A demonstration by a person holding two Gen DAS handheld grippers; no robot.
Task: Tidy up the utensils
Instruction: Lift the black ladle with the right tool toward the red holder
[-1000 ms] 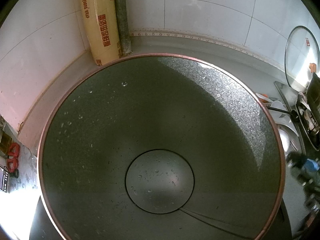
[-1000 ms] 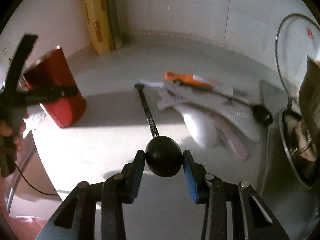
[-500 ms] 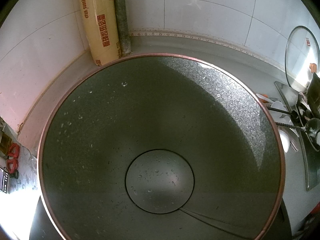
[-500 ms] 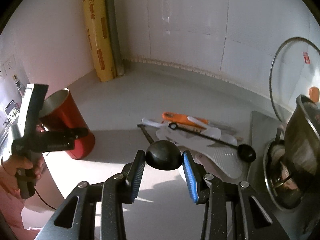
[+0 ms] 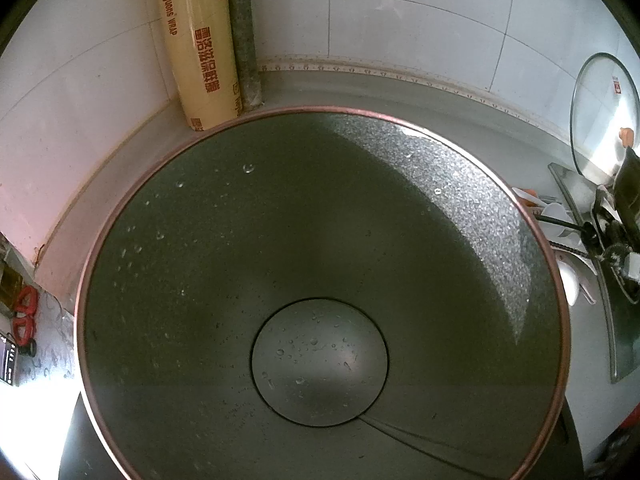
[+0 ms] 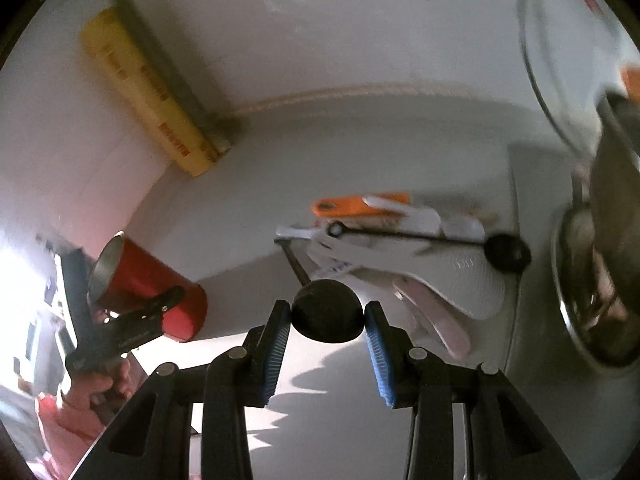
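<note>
- Right gripper (image 6: 327,322) jaws pinched black ladle (image 6: 326,312) bowl, held above bench (image 6: 360,140).
- Left gripper (image 6: 120,332) jaws clamped red cup (image 6: 150,288), tilted; inside wet, nothing in it.
- Other utensils (image 6: 400,236) piled by stove.

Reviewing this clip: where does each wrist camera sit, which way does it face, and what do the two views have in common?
Left wrist: on the left gripper, looking down into the red cylindrical metal holder it grips; no fingers or hand visible.
Right wrist: on the right gripper, facing the counter corner; blue-padded fingers clamp a black ladle's bowl; the person's hand carries the left gripper.
Shared: holder, yellow cling-wrap box, glass lid, white utensil pile.
</note>
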